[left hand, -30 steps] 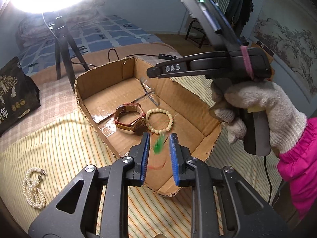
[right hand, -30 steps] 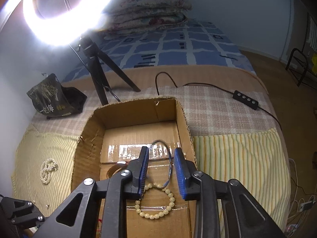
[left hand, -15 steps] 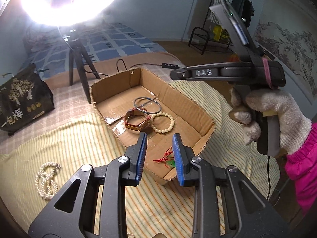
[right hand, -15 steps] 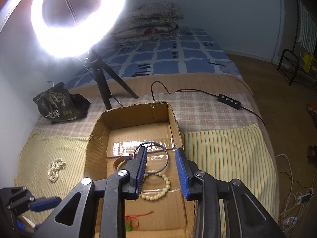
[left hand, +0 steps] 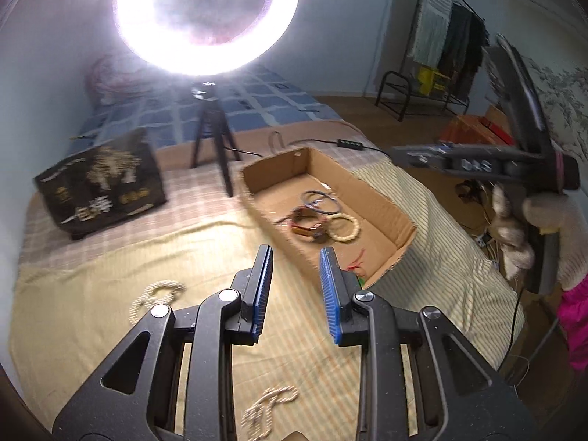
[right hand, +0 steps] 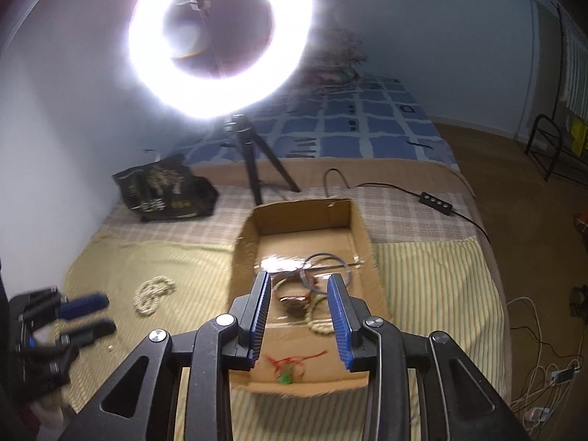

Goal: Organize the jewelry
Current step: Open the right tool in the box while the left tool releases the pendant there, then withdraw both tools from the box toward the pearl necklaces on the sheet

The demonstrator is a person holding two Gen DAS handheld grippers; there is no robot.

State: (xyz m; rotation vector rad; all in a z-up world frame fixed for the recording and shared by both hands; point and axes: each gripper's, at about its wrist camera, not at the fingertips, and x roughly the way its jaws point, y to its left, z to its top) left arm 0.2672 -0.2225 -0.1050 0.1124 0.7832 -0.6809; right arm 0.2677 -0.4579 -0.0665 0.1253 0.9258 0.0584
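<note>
Left wrist view: the left gripper point(left hand: 294, 286) is wide open, holding nothing. The white pearl necklace point(left hand: 156, 296) lies on the striped bed cover point(left hand: 92, 257), left of the fingers.

Right wrist view: the right gripper point(right hand: 298, 312) is open and empty above the brown cardboard box point(right hand: 242, 257). A blurry brown watch point(right hand: 294, 299), maybe, lies between its fingers.

Watch point(right hand: 294, 299): partly hidden between right gripper fingers point(right hand: 261, 308).
Left gripper point(right hand: 86, 312): motion-blurred, lower left of the frame.
Box contents point(left hand: 323, 217): smeared.
</note>
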